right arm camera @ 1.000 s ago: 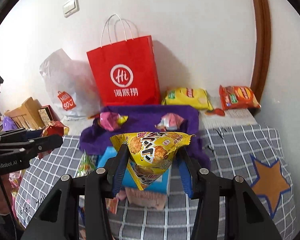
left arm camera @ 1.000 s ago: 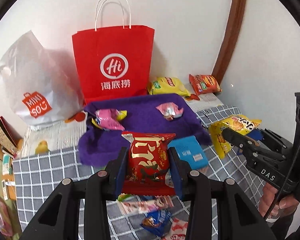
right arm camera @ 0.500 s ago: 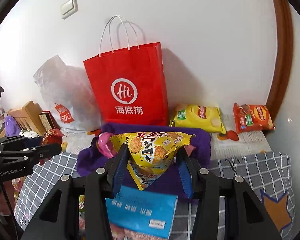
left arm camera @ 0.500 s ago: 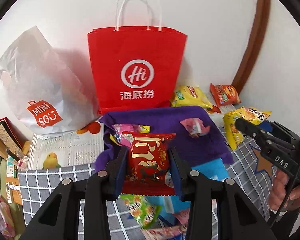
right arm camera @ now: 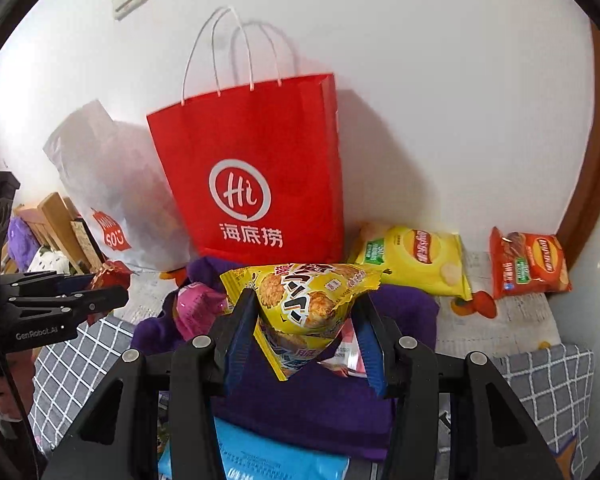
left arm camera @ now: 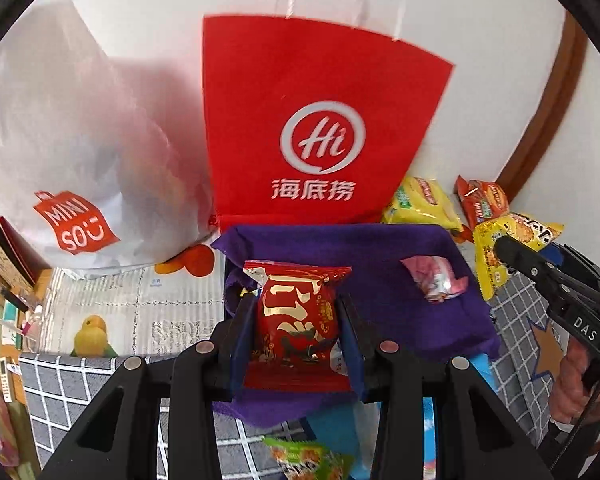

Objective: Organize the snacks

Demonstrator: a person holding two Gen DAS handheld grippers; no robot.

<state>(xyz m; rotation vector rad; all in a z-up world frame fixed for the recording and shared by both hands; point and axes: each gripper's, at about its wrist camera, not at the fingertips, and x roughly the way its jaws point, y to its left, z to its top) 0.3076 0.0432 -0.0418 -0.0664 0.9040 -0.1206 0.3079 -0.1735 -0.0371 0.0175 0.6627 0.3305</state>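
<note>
My left gripper is shut on a red snack packet with gold lettering, held over the near left part of the purple cloth. My right gripper is shut on a yellow rice-cracker bag, held over the same purple cloth. A pink candy packet lies on the cloth's right side. Another pink packet lies at its left. The right gripper with its yellow bag shows at the right of the left wrist view.
A red paper bag and a white plastic bag stand against the wall behind the cloth. A yellow chip bag and an orange chip bag lie to the right. A blue packet and a green packet lie near me.
Both grippers have moved forward toward the red bag with their packets still held. They now hang over the purple cloth, and the bags and wall loom larger.
</note>
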